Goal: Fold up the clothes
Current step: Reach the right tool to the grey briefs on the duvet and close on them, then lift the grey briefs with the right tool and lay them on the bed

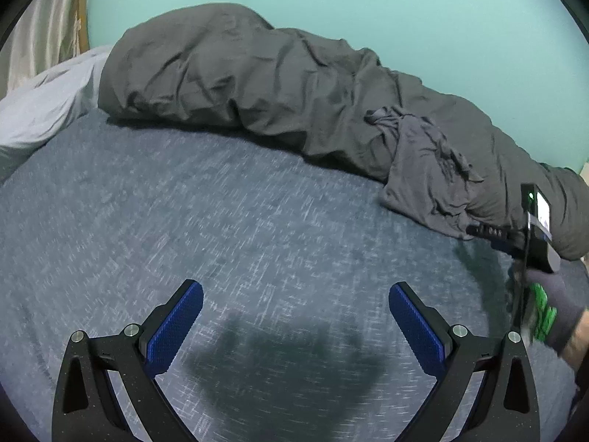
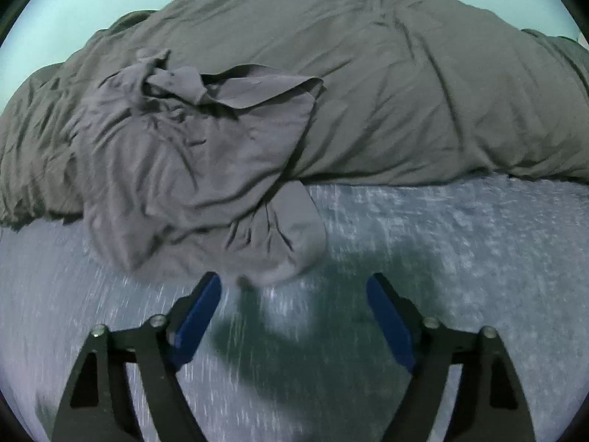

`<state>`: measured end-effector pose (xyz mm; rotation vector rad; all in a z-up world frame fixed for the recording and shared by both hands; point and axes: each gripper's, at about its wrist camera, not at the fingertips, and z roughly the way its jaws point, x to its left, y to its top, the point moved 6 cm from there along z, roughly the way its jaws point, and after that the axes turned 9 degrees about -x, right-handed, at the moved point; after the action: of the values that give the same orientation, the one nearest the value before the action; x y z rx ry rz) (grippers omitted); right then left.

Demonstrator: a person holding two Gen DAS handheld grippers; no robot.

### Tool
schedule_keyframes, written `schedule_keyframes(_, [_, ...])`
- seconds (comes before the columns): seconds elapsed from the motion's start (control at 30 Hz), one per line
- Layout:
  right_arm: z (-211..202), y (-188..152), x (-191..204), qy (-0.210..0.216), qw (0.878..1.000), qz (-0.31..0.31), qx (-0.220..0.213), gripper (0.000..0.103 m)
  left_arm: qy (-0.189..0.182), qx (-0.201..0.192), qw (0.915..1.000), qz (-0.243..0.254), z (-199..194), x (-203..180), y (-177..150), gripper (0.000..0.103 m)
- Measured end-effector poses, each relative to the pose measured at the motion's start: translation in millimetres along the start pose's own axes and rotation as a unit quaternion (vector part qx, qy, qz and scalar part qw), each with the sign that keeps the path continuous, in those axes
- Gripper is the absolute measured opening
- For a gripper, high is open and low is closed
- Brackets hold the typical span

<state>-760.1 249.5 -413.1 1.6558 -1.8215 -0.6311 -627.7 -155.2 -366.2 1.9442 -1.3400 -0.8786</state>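
One crumpled grey garment (image 2: 191,169) lies at about ten o'clock in the right wrist view, half draped up the dark duvet (image 2: 405,84) and half spilling onto the blue-grey bed (image 2: 460,239). It looks light, thin and limp, likely a jersey knit that will sag and bunch once lifted, so a pinch on a hem or the loose lower flap nearest the right gripper (image 2: 294,305) seems the best hold. Both sets of jaws stand apart and empty; the left gripper (image 1: 296,313) hovers over bare bed, with the garment well off at two o'clock. No brand, label or legible writing shows anywhere.
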Motion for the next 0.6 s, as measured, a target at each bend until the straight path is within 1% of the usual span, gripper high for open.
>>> schedule_keyframes(0.03, [5,0,0,-0.001,1.000,0.002,-0.001,0.053,0.001,0.000,1.0000,0.000,0,3,-3,0.103])
schedule_keyframes(0.07, [10,-1,-1,-0.001,1.000,0.007,0.001,0.047,0.001,0.000,1.0000,-0.001,0,7,-6,0.103])
schedule_keyframes(0.1, [14,-4,-3,-0.004,1.000,0.009,0.007,0.034,0.001,-0.001,1.0000,-0.003,0,11,-9,0.103])
schedule_keyframes(0.13, [18,-7,-4,-0.009,1.000,0.006,0.010,0.024,-0.001,-0.001,1.0000,-0.004,-1,13,-12,0.103])
schedule_keyframes(0.17, [18,-7,-3,-0.009,1.000,0.002,0.006,0.020,-0.004,-0.001,1.0000,-0.004,-3,17,-15,0.103])
schedule_keyframes(0.2, [15,-6,-3,-0.008,1.000,-0.002,-0.003,0.010,-0.005,-0.001,1.0000,-0.002,-6,19,-18,0.103])
schedule_keyframes(0.23, [10,-5,-2,-0.004,1.000,-0.006,-0.013,0.004,-0.004,-0.002,1.0000,0.001,-8,22,-21,0.103])
schedule_keyframes(0.37, [-23,-5,0,0.012,0.998,-0.018,-0.056,0.002,0.002,-0.007,1.0000,-0.007,-23,30,-25,0.103])
schedule_keyframes(0.43, [-42,-9,-2,0.017,0.998,-0.022,-0.062,0.002,-0.001,-0.007,0.9999,-0.010,-32,31,-26,0.103])
schedule_keyframes(0.53, [-83,-18,-3,0.040,0.996,-0.016,-0.083,0.002,-0.004,-0.014,0.9999,0.001,-54,29,-26,0.103])
schedule_keyframes(0.6, [-112,-28,3,0.053,0.994,-0.039,-0.087,0.002,-0.004,-0.017,0.9998,0.003,-71,29,-28,0.103])
